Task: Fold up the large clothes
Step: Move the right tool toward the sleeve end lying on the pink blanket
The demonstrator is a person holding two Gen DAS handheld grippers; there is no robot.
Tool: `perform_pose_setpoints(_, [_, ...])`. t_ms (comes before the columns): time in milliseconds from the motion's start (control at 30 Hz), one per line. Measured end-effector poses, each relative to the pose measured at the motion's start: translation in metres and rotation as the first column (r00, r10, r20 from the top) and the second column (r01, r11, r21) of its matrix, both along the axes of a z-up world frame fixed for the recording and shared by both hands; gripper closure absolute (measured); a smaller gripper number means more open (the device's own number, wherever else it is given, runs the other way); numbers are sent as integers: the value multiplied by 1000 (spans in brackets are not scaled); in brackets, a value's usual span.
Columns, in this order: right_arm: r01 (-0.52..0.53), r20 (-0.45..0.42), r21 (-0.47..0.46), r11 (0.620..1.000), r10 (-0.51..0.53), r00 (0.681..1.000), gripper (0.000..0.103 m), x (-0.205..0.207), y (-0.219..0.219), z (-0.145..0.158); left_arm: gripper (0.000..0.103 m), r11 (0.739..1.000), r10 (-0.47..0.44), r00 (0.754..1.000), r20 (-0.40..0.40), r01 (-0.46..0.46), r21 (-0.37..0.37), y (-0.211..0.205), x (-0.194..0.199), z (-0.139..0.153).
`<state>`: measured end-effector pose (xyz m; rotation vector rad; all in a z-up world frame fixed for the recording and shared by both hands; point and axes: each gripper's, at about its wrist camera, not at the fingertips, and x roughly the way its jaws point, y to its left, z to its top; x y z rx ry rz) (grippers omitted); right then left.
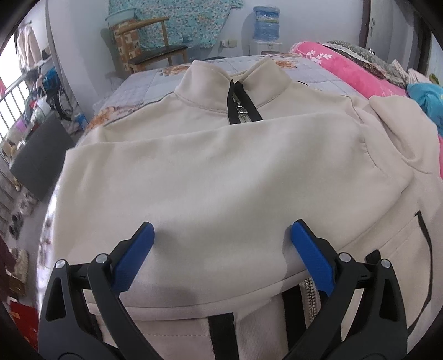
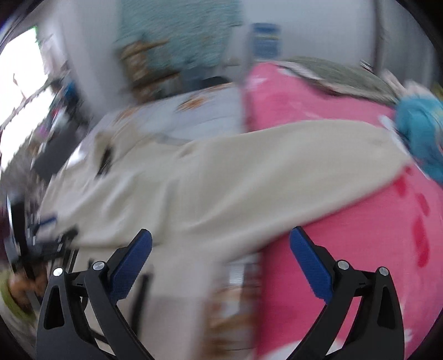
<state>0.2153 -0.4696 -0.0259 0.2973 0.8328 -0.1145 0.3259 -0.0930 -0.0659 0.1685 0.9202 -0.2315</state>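
Bed (image 1: pixel 144 83) under a pale grey quilted cover with orange flower prints, filling the middle of the left wrist view. Cream zip jacket (image 1: pixel 221 171) spread flat across it, stand-up collar toward the top of the frame, black-edged zipper (image 1: pixel 241 108) running down from the collar. One sleeve folded sideways over the chest, hiding the middle of the zipper; more zipper teeth at lower centre. Dark pocket outline at lower right.

Left gripper (image 1: pixel 221 249) low over the folded sleeve, blue pads spread wide, nothing between them; whether the tips touch the cloth cannot be told.

Pink blanket (image 1: pixel 346 72) with white flowers bunched along the right edge, touching the jacket's shoulder; teal cloth (image 1: pixel 426 97) beside it at far right. Wooden chair (image 1: pixel 157 49) with a dark seat at upper left behind the bed, teal patterned fabric (image 1: pixel 177 25) hanging on the wall above it. Water dispenser (image 1: pixel 265 30) with a blue bottle at upper centre. Barred window and clutter at far left, shoes on the floor at lower left.

Right wrist view heavily blurred. Right gripper (image 2: pixel 221 254) also wide open and empty, above the jacket's other sleeve, stretched toward the right over the pink blanket. Same bed cover at upper centre.
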Motion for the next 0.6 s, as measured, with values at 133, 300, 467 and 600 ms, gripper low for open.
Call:
perform_pose_setpoints(133, [188, 6, 127, 974, -191, 982, 7, -3, -98, -4, 7, 1000, 4, 1000, -11, -4, -20, 2, 2, -2])
perform_pose_setpoints(300, [446, -36, 260, 856, -453, 891, 16, -2, -214, -30, 7, 1000, 7, 1000, -8, -7, -20, 2, 1, -2])
perform_pose_setpoints(467, [560, -92, 422, 713, -581, 809, 28, 0, -276, -63, 7, 1000, 7, 1000, -7, -7, -20, 2, 0, -2])
perform_pose_setpoints(600, [578, -67, 447, 683, -619, 783, 34, 7, -295, -69, 7, 1000, 8, 1000, -7, -8, -20, 2, 0, -2])
